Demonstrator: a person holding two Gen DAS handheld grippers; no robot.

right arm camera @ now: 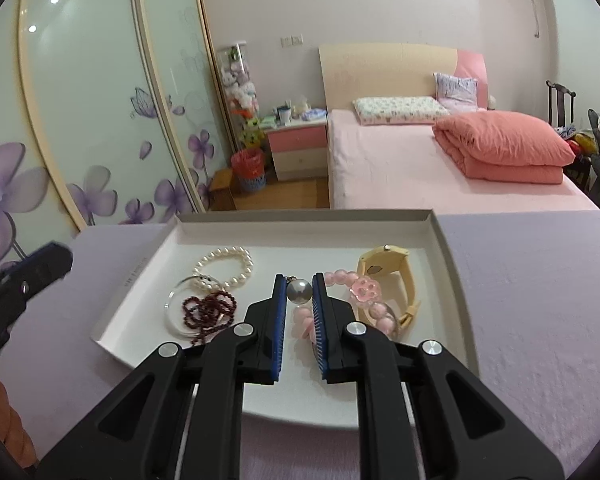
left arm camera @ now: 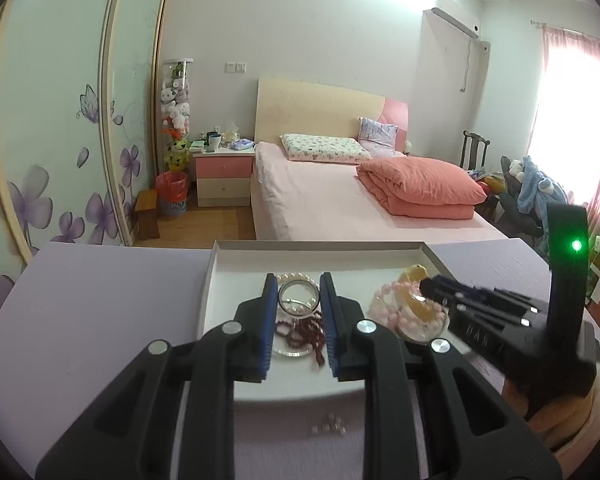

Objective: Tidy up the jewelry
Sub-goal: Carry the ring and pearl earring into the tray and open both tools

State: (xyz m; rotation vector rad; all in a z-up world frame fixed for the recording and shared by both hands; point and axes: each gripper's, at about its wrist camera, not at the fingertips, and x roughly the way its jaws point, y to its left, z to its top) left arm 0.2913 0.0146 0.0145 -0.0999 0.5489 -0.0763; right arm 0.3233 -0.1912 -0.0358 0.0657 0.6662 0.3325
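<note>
A white tray (right arm camera: pixel 450 264) on the lilac table holds a white pearl bracelet (right arm camera: pixel 240 258), a clear bangle (right arm camera: pixel 172 312), a dark red bead string (right arm camera: pixel 208 308), a pink bead bracelet (right arm camera: pixel 364 292) and a yellow watch (right arm camera: pixel 384 264). My right gripper (right arm camera: pixel 299 290) is shut on a large grey pearl (right arm camera: pixel 299 291) with a small chain, just above the pink beads. My left gripper (left arm camera: pixel 299 292) is open above the clear bangle (left arm camera: pixel 298 300) and red beads (left arm camera: pixel 304 330). The tray (left arm camera: pixel 216 264), pink beads (left arm camera: pixel 396 304) and the right gripper (left arm camera: pixel 432 286) also show in the left wrist view.
A few small pale beads (left arm camera: pixel 329 428) lie loose on the table in front of the tray. Beyond the table's far edge stand a pink bed (left arm camera: pixel 320 196), a nightstand (left arm camera: pixel 224 176) and a flowered wardrobe (left arm camera: pixel 60 140).
</note>
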